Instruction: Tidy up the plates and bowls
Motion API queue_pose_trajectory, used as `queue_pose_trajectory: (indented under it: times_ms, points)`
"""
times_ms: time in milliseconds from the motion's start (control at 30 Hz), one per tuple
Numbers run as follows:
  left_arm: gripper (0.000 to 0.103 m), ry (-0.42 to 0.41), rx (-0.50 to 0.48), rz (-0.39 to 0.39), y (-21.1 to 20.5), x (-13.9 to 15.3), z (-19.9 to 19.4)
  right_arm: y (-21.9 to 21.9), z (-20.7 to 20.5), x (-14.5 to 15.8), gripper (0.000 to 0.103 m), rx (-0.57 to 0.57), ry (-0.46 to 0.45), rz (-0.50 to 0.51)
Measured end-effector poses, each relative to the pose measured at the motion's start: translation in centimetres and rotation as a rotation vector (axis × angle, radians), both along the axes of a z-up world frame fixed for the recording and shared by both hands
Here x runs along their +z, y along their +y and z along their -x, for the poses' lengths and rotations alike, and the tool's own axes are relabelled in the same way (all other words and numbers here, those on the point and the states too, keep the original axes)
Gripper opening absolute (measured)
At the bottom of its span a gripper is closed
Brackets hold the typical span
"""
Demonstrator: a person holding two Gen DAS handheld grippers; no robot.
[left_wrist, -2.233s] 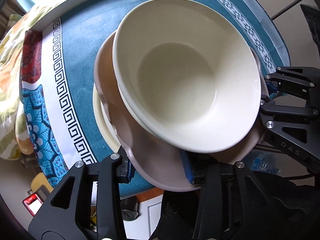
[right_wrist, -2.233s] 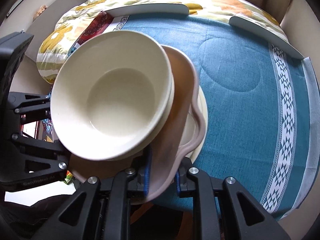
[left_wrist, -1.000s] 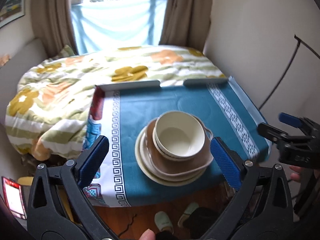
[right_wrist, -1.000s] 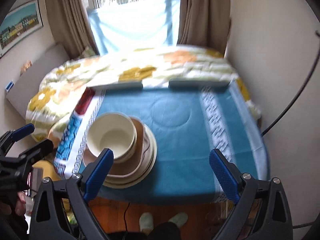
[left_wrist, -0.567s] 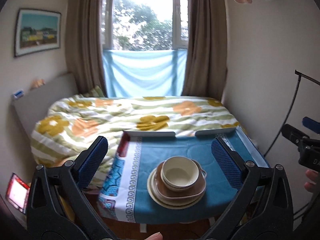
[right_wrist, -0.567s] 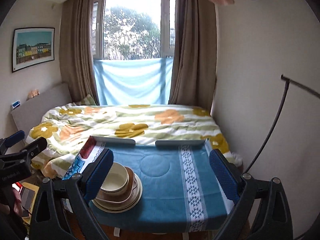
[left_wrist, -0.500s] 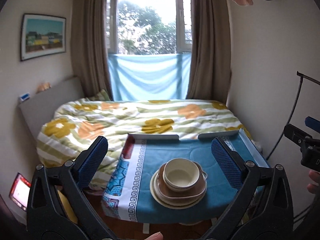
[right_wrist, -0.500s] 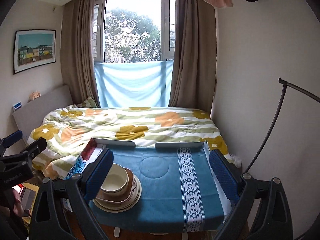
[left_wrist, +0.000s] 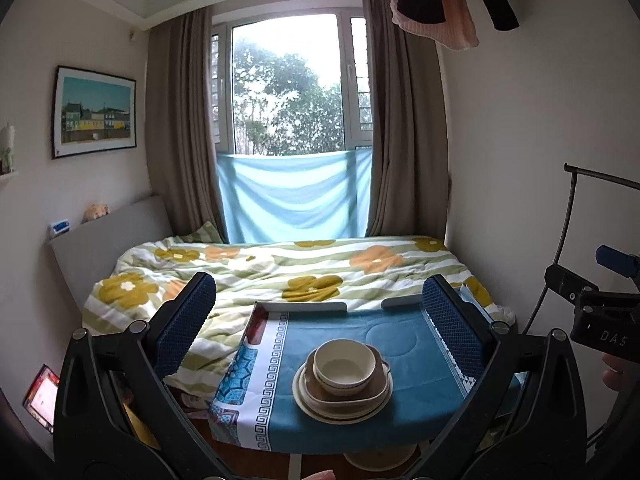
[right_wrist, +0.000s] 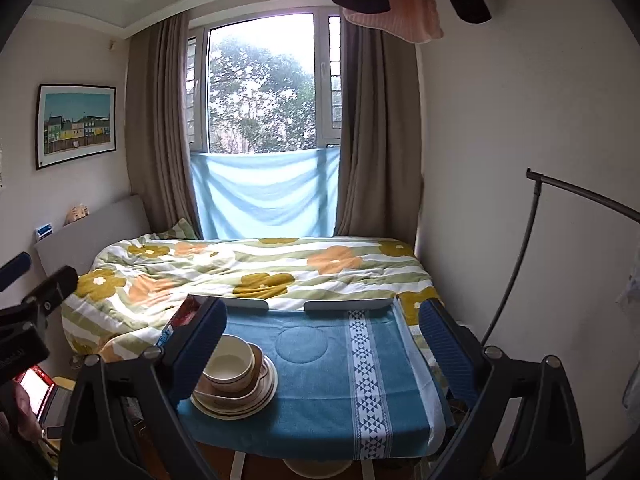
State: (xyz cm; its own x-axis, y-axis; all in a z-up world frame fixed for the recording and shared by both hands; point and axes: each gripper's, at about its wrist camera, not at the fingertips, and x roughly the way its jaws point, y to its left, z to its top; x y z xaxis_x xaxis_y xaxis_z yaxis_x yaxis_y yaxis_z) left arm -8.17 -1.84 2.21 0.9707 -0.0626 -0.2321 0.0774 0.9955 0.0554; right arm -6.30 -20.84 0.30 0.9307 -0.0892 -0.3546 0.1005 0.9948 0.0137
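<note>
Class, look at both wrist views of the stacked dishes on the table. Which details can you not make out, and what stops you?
- Right wrist view: the stack's left edge is hidden by the right tongs' finger pad.
- Either view: the number of plates under the cream bowl is unclear; too small.
- Left wrist view: the right tongs are cut off by the frame edge.

A bowl [left_wrist: 342, 367] sits on stacked plates [left_wrist: 342, 400] near the table's [left_wrist: 404, 416] front-left edge — bed [left_wrist: 280, 268] behind.

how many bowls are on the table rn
1 clearly visible: a cream bowl on top of the stack, sitting in a brown dish over a cream plate. More dishes could be nested underneath, hidden.
</note>
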Motion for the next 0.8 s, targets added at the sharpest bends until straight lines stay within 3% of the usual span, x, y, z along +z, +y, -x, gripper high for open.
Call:
queue_pose_trajectory:
  times_ms: [800]
  points:
    - [0.103, 0.0, -0.021, 0.003, -0.6, 0.1, 0.9, 0.1, 0.9, 0.1, 0.095, -0.014, -0.003, 0.014]
